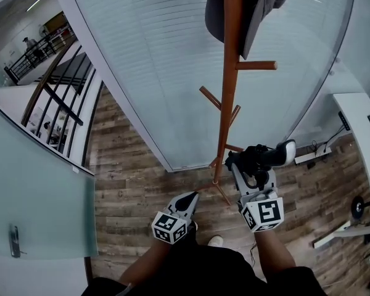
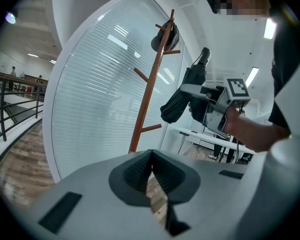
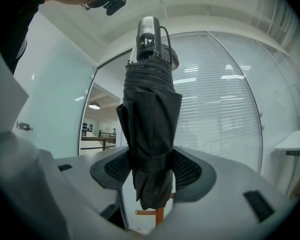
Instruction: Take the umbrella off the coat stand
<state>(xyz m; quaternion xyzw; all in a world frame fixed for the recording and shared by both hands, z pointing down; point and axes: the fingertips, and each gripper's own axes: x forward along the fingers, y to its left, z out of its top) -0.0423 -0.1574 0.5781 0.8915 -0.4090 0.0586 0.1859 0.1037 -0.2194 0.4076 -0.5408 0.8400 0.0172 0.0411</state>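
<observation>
Black and folded, the fabric umbrella (image 3: 149, 109) stands upright, handle uppermost, clamped in the right claw (image 3: 149, 166), clear of the brown wooden coat stand (image 1: 227, 91) just left of it mid-frame; the left claw (image 2: 151, 170) is closed and empty.

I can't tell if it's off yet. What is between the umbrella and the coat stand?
Nothing. In the left gripper view the umbrella hangs clear of the coat stand; only the glass wall shows behind the gap.
</observation>
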